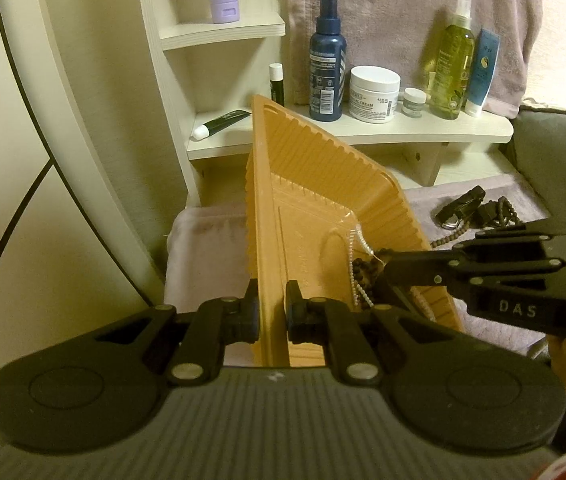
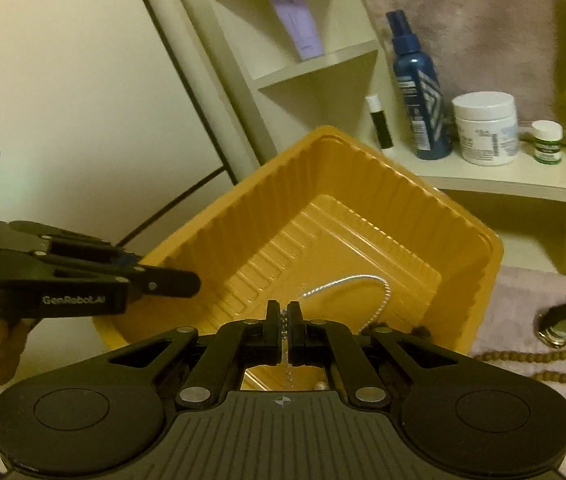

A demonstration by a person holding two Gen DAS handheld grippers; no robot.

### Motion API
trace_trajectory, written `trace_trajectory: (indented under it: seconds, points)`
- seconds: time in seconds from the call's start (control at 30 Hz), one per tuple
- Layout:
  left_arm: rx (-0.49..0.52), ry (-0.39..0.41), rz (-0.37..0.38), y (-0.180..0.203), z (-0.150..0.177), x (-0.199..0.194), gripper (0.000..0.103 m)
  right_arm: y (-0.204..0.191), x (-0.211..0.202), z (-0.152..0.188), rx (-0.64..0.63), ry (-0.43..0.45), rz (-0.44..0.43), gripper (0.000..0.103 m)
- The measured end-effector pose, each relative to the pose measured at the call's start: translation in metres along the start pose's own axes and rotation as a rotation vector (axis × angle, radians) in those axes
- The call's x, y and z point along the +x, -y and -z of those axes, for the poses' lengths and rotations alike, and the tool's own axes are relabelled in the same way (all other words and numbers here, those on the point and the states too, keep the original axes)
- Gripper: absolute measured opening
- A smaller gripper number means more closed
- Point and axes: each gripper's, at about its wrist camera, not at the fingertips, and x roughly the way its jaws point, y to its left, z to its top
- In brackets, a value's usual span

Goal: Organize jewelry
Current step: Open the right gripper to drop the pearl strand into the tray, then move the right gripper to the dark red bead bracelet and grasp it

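Centrally, an orange tray [image 2: 363, 208] sits tilted on a pale towel [image 1: 199, 240], just in front of the cream shelf [image 1: 403, 130] carrying bottles and jars. On the tray's near rim, the left gripper [image 1: 271, 312] is clamped tight on the wall. Reaching into the tray from the right, the right gripper [image 2: 284, 330] is closed on a thin silver bead chain [image 2: 347, 282], which loops over the tray's floor. Beside it inside the tray lie dark beads [image 1: 361, 276]. Right of the tray, a brown bead string [image 2: 539, 364] rests on the towel.
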Motion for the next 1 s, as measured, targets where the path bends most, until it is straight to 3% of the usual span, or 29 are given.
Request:
trace_trajectory:
  seconds: [0.03,0.07,0.1,0.17,0.33,0.57,1.0]
  points:
    - [0.002,0.000,-0.001,0.000,0.000,0.000,0.010,0.001,-0.002,0.001,0.005,0.004,0.006,0.005]
    - [0.001,0.000,-0.001,0.000,0.000,0.000,0.010,0.002,-0.003,0.002,0.010,0.006,0.011,0.016]
    - [0.002,0.000,-0.001,0.000,0.000,0.000,0.010,0.003,-0.005,0.003,0.014,0.010,0.021,0.041]
    - [0.001,0.000,0.001,0.000,0.000,0.000,0.010,0.005,-0.010,0.003,0.020,0.032,0.023,0.059]
    - [0.003,0.001,0.000,0.000,0.000,0.000,0.010,0.011,-0.029,0.006,0.040,0.075,0.078,0.059]
    - [0.008,0.003,-0.002,0.001,0.000,0.000,0.010,0.041,-0.076,0.025,0.059,0.153,0.274,0.059]
    - [0.006,0.003,-0.003,0.001,0.000,-0.001,0.010,0.082,-0.124,0.076,0.075,0.122,0.591,0.059]
